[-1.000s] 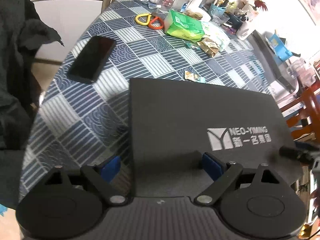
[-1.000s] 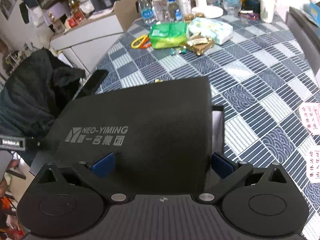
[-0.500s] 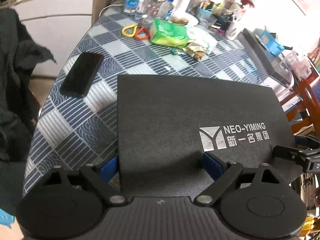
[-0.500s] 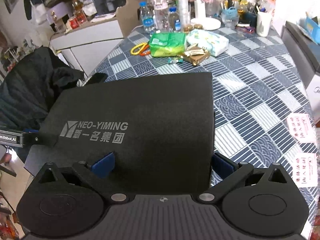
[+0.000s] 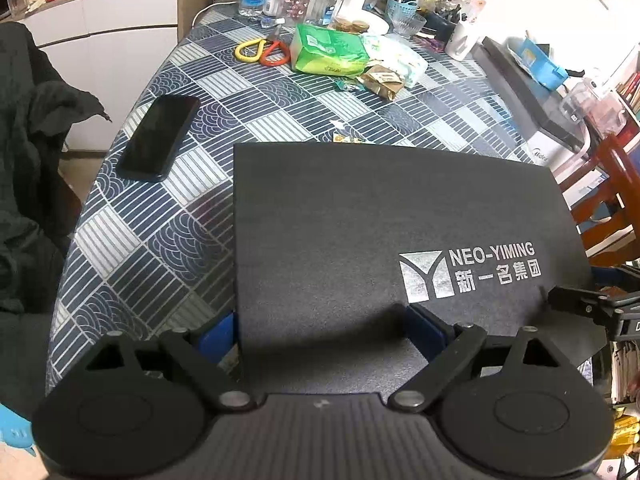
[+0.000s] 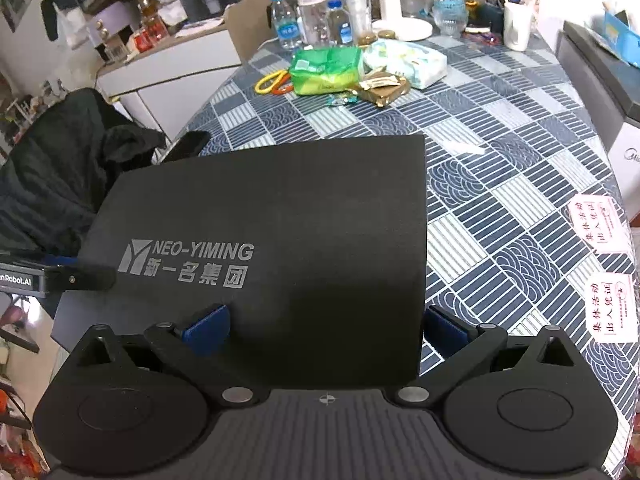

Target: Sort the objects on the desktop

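Black NEO-YIMING board (image 5: 380, 220) (image 6: 280, 200) lay flat over the near part of the worktop (image 5: 152, 248), its long axis running crosswise from one claw to the other, print readable from the near side. Left claw (image 5: 320, 334) sat at the board's near-left corner and was spread wide: one blue pad was just outside the left edge, the other over the top face. Right claw (image 6: 326, 328) mirrored it at the near-right corner, also spread wide, with one pad just outside the right edge and one over the face. No pinch on the board was visible at either claw. Could not tell whether the board rested on the worktop, on something beneath it, or was carried. Each claw was nearest its own short edge, neither favoured. The scene fitted a board about to be taken up as well as one just laid down. Beyond the far edge, apart from the board: a candy wrapper (image 5: 348, 139) just past it, a black phone (image 5: 158, 138) to the far left with its long axis pointing away, scissors (image 5: 262, 51), and a green tissue pack (image 5: 328, 50). Containers at the far end: a blue basket (image 5: 401, 9) holding pens, a glass bowl (image 5: 410, 24) whose contents were not discernible, and a white cup (image 6: 517, 26) whose contents were unclear.
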